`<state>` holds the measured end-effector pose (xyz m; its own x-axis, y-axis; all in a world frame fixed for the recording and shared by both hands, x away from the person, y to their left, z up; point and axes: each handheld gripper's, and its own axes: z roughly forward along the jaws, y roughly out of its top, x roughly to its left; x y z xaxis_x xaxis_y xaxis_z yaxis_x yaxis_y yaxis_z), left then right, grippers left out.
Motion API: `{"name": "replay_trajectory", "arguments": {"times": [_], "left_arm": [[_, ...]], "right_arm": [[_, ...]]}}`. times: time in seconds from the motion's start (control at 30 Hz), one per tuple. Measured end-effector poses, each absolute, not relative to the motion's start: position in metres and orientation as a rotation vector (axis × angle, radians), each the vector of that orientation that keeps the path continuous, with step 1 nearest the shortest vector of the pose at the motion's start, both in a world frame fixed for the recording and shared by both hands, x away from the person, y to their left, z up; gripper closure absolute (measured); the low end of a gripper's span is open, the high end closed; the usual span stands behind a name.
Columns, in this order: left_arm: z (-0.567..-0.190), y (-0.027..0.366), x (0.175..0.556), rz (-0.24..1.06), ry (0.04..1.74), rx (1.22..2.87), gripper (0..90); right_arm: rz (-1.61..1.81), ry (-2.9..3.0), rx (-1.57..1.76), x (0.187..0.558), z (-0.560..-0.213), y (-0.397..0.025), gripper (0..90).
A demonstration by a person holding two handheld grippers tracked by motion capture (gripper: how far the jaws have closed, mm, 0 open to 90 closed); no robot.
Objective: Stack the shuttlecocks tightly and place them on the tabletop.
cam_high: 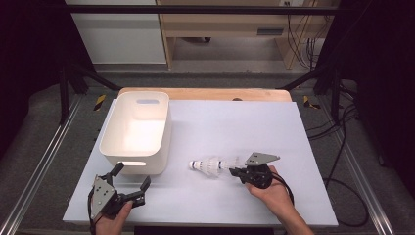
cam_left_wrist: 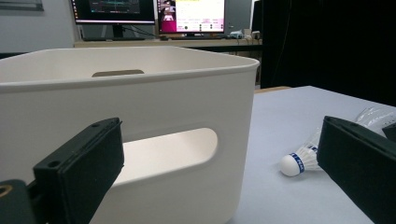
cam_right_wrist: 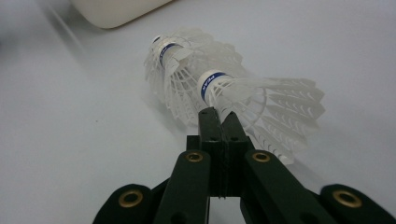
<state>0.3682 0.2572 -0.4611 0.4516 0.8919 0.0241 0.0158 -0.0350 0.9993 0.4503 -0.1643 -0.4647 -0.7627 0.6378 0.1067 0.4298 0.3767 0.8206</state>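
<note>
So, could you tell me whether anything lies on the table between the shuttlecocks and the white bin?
Nothing visible does. The nested white feather shuttlecocks, pinched by the right gripper, lie just right of the white plastic bin, with bare table between.

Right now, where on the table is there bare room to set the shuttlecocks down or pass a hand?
The table is bare right of the white bin, out to its far and right edges. A bare strip runs along the near edge between the left claw and right claw. It is crowded around the shuttlecocks, and beside the bin's near wall.
</note>
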Motion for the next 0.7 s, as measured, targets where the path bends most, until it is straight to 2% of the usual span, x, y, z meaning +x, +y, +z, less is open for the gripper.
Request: {"name": "replay_trajectory", "arguments": {"times": [0.7], "left_arm": [[-0.461,0.255,0.368,0.865,0.851,1.441,0.8]], "right_arm": [[1.373,2.415,0.935,0.456,-0.469,-0.146,90.0]]}}
